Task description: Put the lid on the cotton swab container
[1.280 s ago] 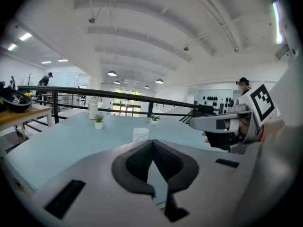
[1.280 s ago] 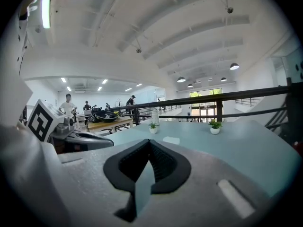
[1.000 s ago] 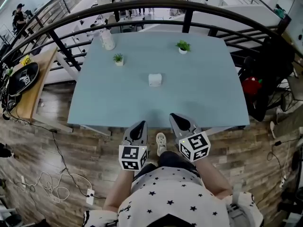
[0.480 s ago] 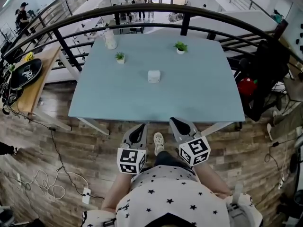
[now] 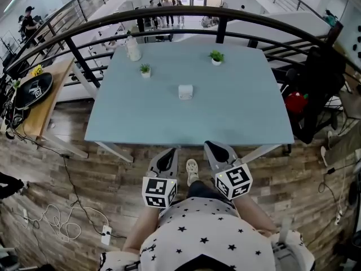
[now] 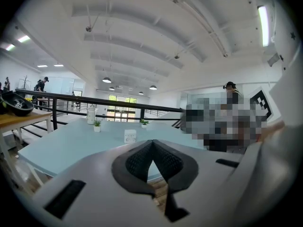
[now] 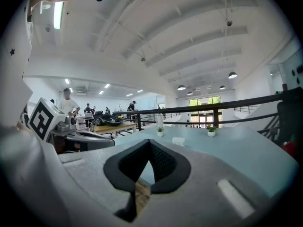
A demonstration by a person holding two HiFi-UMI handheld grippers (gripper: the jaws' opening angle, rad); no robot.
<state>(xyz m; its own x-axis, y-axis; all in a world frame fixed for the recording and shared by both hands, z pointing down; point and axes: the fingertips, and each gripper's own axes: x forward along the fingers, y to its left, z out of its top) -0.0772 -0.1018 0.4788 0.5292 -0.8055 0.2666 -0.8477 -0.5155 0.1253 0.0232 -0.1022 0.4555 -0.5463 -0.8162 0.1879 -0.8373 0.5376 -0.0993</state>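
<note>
A small white container stands near the middle of the pale blue table; it also shows far off in the left gripper view and the right gripper view. A tall clear jar stands at the table's far left corner. Both grippers are held side by side close to the person's body, short of the table's near edge. My left gripper is shut and holds nothing, its pads meeting at the tip. My right gripper is likewise shut and empty. No separate lid can be made out.
Two small potted plants stand on the far half of the table. A black railing curves behind it. A wooden side table stands to the left, a red bag and dark chairs to the right. Cables lie on the wooden floor.
Both grippers stay shut and have drawn back a little from the table's near edge. The head view has shifted slightly. Nothing on the table has moved.
</note>
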